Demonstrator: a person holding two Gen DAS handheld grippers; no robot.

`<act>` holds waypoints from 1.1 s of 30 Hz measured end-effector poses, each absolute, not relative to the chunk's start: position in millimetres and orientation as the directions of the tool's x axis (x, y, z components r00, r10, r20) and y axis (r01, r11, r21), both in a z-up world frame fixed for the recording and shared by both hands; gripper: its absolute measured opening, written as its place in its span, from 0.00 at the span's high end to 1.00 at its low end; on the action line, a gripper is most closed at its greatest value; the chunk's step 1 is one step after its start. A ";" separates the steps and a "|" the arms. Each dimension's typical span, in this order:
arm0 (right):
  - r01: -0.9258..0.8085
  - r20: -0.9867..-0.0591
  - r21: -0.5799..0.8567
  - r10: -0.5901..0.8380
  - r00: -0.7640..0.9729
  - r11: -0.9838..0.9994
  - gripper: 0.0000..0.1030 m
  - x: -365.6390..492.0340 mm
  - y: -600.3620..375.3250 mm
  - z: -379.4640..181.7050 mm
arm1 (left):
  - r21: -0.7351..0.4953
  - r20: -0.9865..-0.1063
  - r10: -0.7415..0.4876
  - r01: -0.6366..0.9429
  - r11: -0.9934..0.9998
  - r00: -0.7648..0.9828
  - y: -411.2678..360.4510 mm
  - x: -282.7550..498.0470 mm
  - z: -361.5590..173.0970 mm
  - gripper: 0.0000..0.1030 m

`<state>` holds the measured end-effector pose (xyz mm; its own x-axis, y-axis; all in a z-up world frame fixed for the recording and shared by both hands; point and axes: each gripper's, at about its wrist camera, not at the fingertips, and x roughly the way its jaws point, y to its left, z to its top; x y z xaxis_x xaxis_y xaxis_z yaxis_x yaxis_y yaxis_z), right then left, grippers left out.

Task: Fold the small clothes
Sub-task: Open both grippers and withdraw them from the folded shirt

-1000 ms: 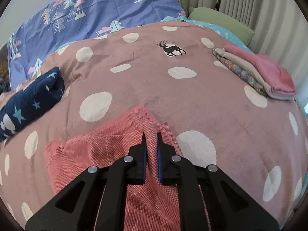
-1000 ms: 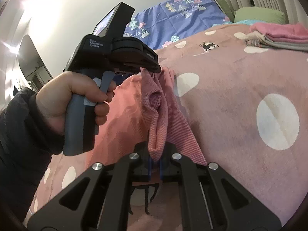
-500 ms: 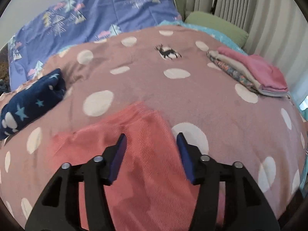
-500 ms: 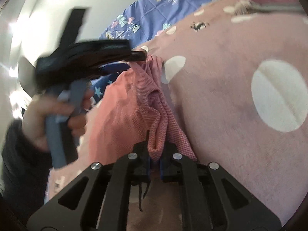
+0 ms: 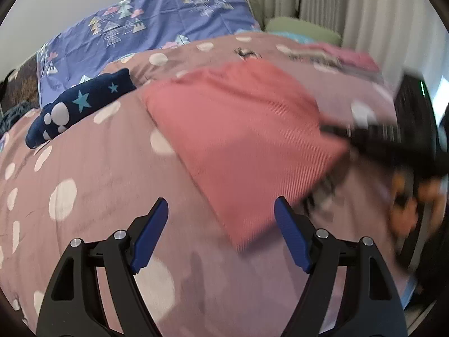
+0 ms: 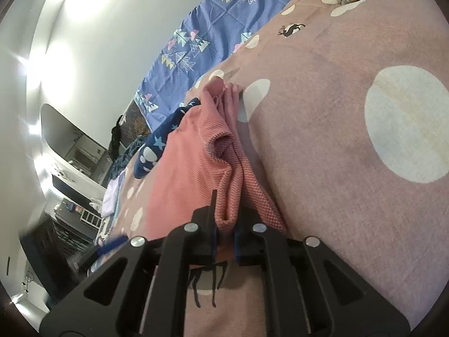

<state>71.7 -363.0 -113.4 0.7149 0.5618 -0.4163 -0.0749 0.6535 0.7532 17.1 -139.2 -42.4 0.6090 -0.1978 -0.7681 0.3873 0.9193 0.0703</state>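
Note:
A coral knit garment [image 5: 238,140] lies spread on the pink dotted blanket [image 5: 84,182]. My left gripper [image 5: 221,224] hovers over its near corner, jaws wide and still opening, with nothing pinched between the blue pads [image 5: 151,233]. In the right wrist view, my right gripper [image 6: 226,230] pinches a raised fold of the coral garment [image 6: 196,168]; its jaws are easing apart slightly with the cloth still between them. The right gripper [image 5: 378,134] shows as a dark blur at the garment's right edge in the left wrist view.
A navy star-print garment [image 5: 81,106] lies left of the coral one. A stack of folded clothes [image 5: 345,59] sits at the far right of the bed near the curtains. A blue tree-print sheet [image 5: 157,28] covers the far side. Dark furniture [image 6: 70,238] stands beside the bed.
My left gripper let go of the coral garment, opened wide and drew back to the left. The garment now lies flatter. My right gripper kept its fold and rolled.

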 end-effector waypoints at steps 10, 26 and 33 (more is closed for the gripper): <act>-0.052 -0.295 0.883 0.636 0.713 0.467 0.93 71.6 -386.3 -127.1 | 0.191 -0.760 -0.066 0.318 0.929 0.647 -146.9 24.5 -67.6 0.24; -0.232 -0.500 0.482 0.482 0.720 0.845 0.77 56.4 -322.1 -59.0 | 0.038 -0.703 -0.222 0.348 0.937 0.675 -142.0 22.2 -18.4 0.21; -0.098 -0.652 0.354 0.320 0.687 0.930 0.98 69.4 -323.9 -93.8 | -0.085 -0.800 -0.261 0.329 0.941 0.540 -150.9 55.8 -84.9 0.21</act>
<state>69.4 -323.9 -93.8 0.6868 0.3205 -0.6524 -0.0975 0.9301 0.3542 55.8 -150.9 -84.9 0.5405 -0.2612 -0.7998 0.3289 0.9405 -0.0849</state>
